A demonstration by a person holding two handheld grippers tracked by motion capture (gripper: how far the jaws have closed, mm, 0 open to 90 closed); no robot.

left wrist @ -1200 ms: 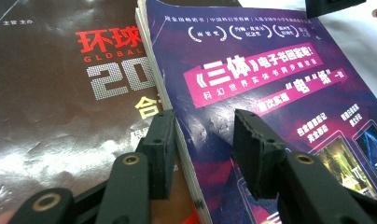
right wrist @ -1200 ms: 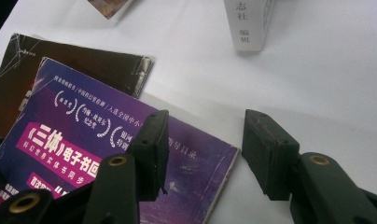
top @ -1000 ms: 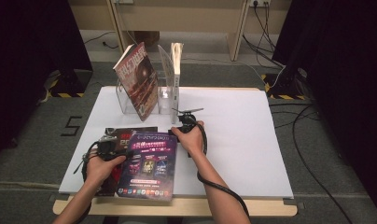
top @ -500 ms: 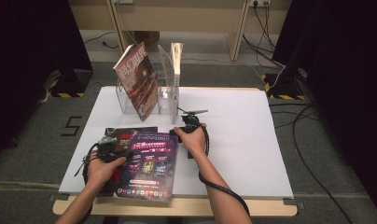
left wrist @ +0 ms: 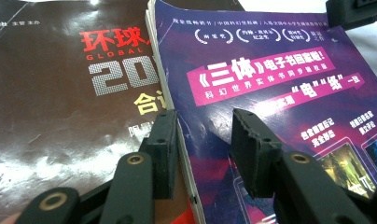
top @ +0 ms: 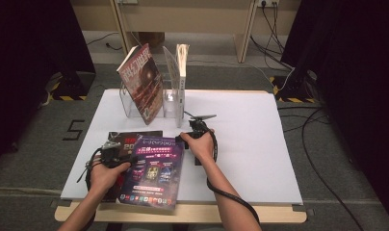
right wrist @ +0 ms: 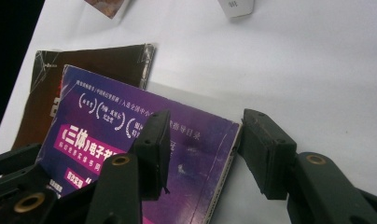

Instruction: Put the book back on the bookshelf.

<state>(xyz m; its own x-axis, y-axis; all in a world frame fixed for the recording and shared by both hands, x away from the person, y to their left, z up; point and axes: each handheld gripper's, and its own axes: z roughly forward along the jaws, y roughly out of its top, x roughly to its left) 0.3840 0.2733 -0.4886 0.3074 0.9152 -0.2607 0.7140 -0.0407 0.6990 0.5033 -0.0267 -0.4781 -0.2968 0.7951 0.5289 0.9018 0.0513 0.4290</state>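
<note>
Near the table's [top: 260, 144] front-left corner the purple book [top: 154, 173] lay across a dark magazine [top: 130, 137]. Both claws straddled its edges, left claw [left wrist: 203, 140] half-wide, right claw [right wrist: 205, 140] wide, neither gripping. Each would do best sliding deeper before closing squarely.

Bare forearms, no sleeves. Black left gripper [top: 116, 146] and right gripper [top: 198, 126], each trailing a black cable [top: 229, 197]. Chunky black jaws, worn rubbery pads [left wrist: 248, 143], brass-coloured rivets [right wrist: 121, 160] at the joints.
</note>
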